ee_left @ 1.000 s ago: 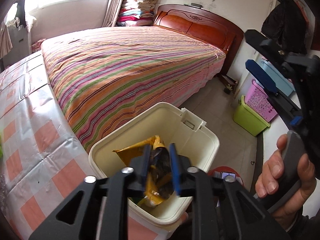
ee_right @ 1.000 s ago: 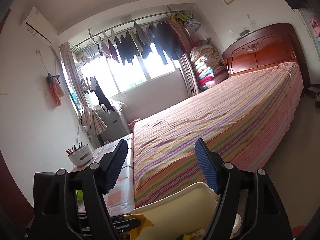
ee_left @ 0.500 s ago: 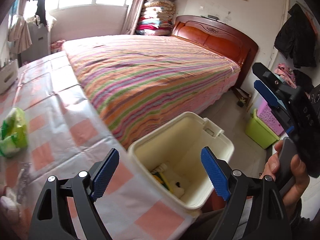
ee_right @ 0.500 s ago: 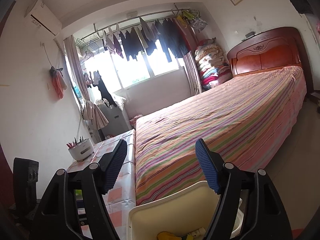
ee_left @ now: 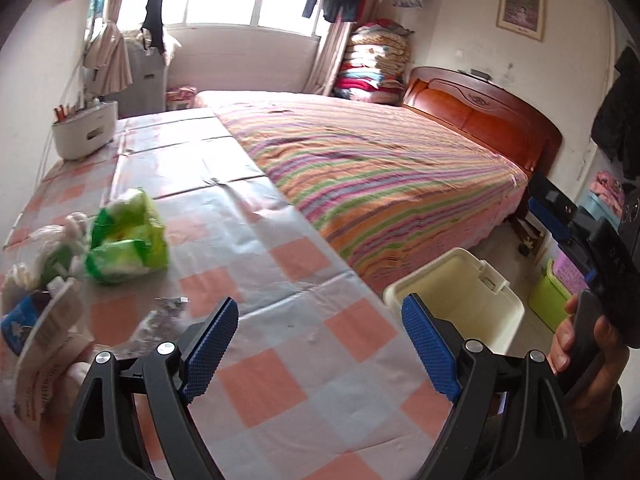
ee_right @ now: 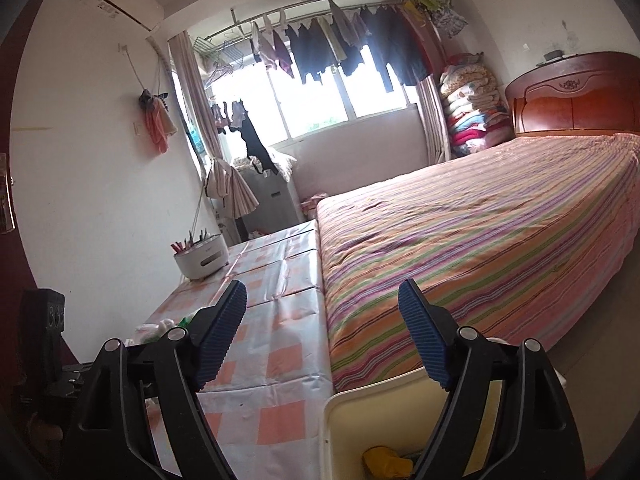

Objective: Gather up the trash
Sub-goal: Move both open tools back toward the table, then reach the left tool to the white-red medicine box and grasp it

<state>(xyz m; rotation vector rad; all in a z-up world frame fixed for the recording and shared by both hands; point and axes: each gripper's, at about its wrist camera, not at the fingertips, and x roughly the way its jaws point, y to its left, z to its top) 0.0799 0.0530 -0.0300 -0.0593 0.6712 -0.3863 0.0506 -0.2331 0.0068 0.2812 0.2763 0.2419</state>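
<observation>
Hovering spread and empty, left gripper [ee_left: 316, 344] has green wrappers [ee_left: 128, 240] up-left (right gripper [ee_right: 320, 336] spread too).

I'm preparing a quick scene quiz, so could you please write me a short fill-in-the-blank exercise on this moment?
1. The left gripper is ____, with nothing between its pads.
2. The green packets lie on the checked ____.
3. The cream bin stands on the floor between the table and the ____.
4. A ____ wrapper lies inside the bin.

Missing words: open; tablecloth; bed; yellow
</observation>
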